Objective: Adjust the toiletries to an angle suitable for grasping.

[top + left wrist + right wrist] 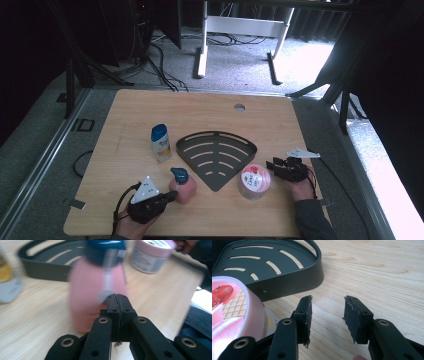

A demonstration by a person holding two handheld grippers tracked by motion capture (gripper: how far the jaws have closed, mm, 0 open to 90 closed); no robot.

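Note:
A pink bottle with a blue pump cap [182,186] stands near the table's front, left of centre. My left gripper [171,195] points at its lower side with its jaws pressed together and empty; in the left gripper view the bottle [87,290] is blurred just beyond the gripper's [117,298] tips. A pink-lidded jar [255,181] stands at the front right. My right gripper [270,164] sits just right of it, open. In the right gripper view the jar [232,312] is left of the gripper's [327,315] jaws, with bare wood between them. A black slotted corner tray [216,158] lies mid-table.
A white shampoo bottle with a blue cap [160,142] stands left of the tray. The wooden table [125,115] has a round hole [239,107] near its far edge. Cables and stand legs lie on the floor beyond.

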